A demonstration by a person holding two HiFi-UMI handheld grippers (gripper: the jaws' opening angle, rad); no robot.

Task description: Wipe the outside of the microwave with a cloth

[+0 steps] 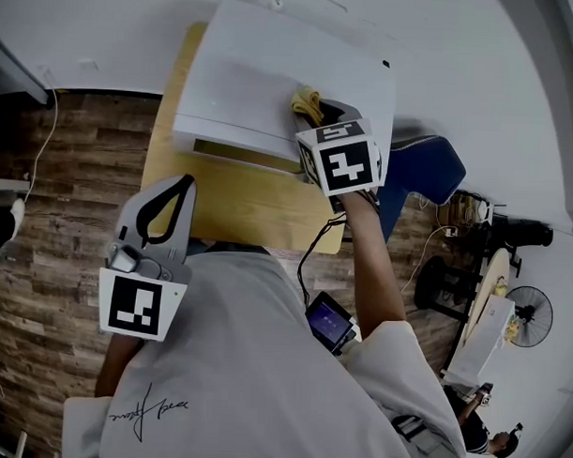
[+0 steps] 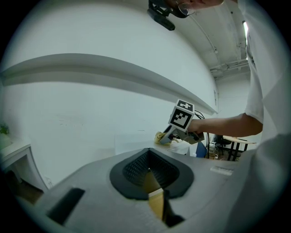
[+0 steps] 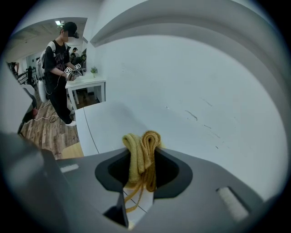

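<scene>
Right gripper (image 3: 141,178) pinches cloth (image 3: 142,148); folds bulge past jaws over microwave (image 3: 107,125).

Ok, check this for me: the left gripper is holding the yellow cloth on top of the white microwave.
Wrong on one point: it is the right gripper, not the left, that is holding the yellow cloth on top of the white microwave. The right gripper view shows the cloth pinched between its fingers. The left gripper holds nothing.
</scene>
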